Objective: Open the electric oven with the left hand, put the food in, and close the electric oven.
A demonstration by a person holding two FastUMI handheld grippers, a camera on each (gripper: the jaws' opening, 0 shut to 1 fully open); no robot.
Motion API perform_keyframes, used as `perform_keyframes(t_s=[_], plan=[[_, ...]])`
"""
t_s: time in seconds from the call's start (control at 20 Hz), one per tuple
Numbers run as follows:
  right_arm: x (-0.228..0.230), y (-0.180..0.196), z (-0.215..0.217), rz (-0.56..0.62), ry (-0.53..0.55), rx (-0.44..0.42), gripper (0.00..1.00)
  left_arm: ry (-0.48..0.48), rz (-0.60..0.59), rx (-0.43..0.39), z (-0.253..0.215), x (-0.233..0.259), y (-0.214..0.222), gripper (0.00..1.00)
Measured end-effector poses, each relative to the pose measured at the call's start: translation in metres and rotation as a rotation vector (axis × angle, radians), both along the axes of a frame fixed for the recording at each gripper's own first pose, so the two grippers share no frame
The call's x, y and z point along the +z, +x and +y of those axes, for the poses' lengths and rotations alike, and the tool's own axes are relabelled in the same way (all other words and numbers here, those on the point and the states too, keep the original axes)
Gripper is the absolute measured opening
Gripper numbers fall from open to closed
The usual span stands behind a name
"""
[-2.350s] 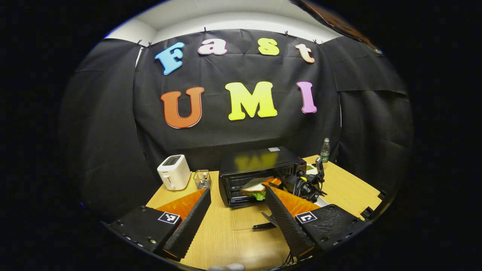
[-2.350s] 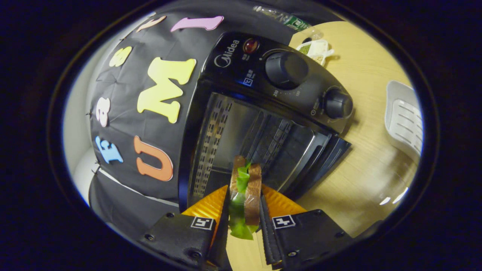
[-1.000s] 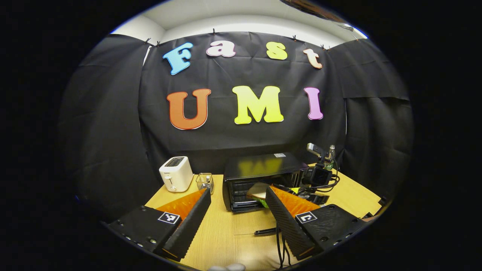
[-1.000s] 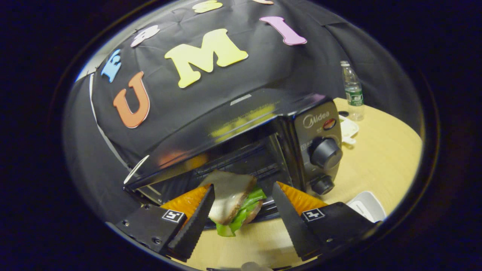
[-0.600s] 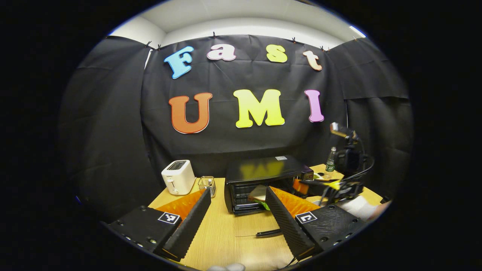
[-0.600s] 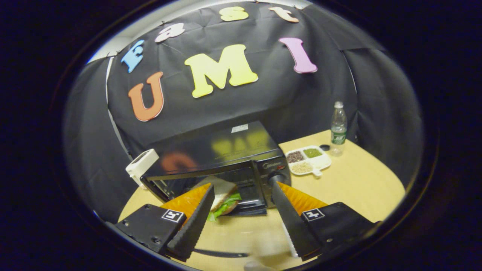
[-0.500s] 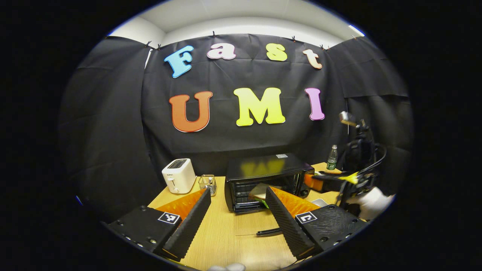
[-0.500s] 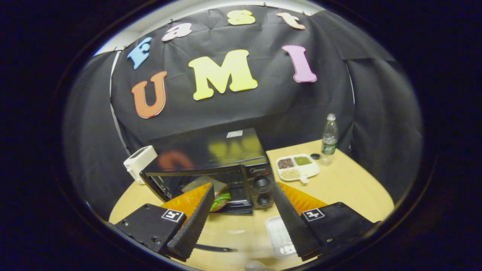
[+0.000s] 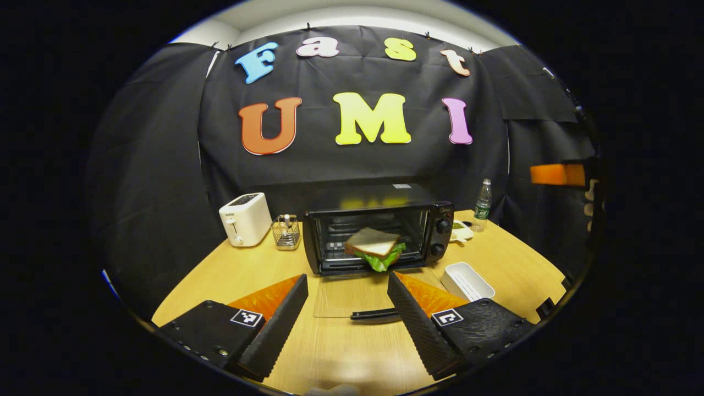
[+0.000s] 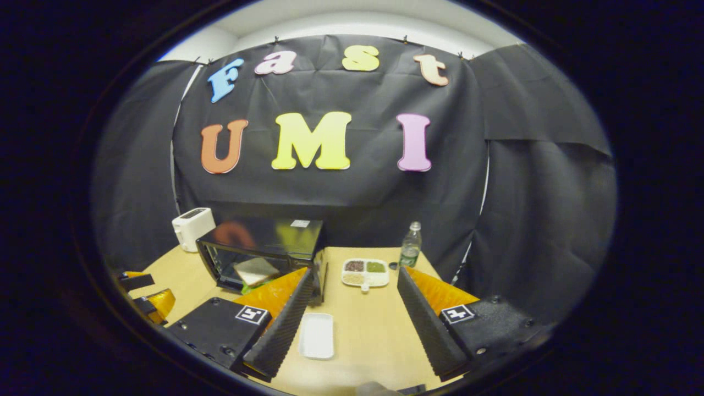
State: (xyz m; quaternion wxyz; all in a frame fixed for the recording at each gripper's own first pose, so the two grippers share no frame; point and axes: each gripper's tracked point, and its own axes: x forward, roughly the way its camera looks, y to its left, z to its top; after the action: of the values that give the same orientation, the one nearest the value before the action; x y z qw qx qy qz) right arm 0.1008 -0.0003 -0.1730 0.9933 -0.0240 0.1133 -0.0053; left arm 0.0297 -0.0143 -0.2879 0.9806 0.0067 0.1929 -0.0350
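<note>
Boxy black oven, triangular sandwich on wire rack.

The electric oven stands open with its glass door lying flat on the table in front of it, and the sandwich sits at the mouth, sticking out over the sill, so it stands in the way of the door. To the oven's left the toaster and a small wire basket crowd the back, while bare tabletop in front of them leaves room to pass. To the right a white tray, a divided dish and a bottle take up the table beside the oven.
</note>
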Motion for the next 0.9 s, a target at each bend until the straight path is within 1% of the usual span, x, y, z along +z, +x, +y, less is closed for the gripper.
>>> perform_keyframes(t_s=[0.05, 0.1, 0.15, 0.3, 0.45, 0.65, 0.9], plan=[[0.006, -0.007, -0.012, -0.006, -0.009, -0.002, 0.96, 0.002, 0.017, -0.003, -0.006, -0.009, 0.0, 0.96], [0.008, -0.014, -0.021, -0.007, -0.013, -0.005, 0.99, 0.003, 0.031, -0.006, -0.012, -0.019, -0.001, 0.96], [0.01, -0.018, -0.029, -0.001, -0.015, -0.007, 0.97, -0.001, 0.044, -0.011, -0.018, -0.026, -0.001, 0.96], [0.014, -0.034, -0.049, 0.002, -0.012, -0.019, 0.97, -0.016, 0.083, -0.006, -0.033, -0.055, -0.001, 0.96], [0.019, -0.045, -0.058, -0.006, -0.023, -0.02, 0.97, -0.037, 0.144, -0.003, -0.05, -0.088, 0.0, 0.96], [0.025, -0.053, -0.062, -0.007, -0.021, -0.013, 0.97, -0.075, 0.219, 0.002, -0.074, -0.121, -0.003, 0.96], [0.025, -0.053, -0.07, 0.005, -0.038, -0.008, 0.97, -0.086, 0.276, 0.043, -0.076, -0.147, 0.003, 0.96]])
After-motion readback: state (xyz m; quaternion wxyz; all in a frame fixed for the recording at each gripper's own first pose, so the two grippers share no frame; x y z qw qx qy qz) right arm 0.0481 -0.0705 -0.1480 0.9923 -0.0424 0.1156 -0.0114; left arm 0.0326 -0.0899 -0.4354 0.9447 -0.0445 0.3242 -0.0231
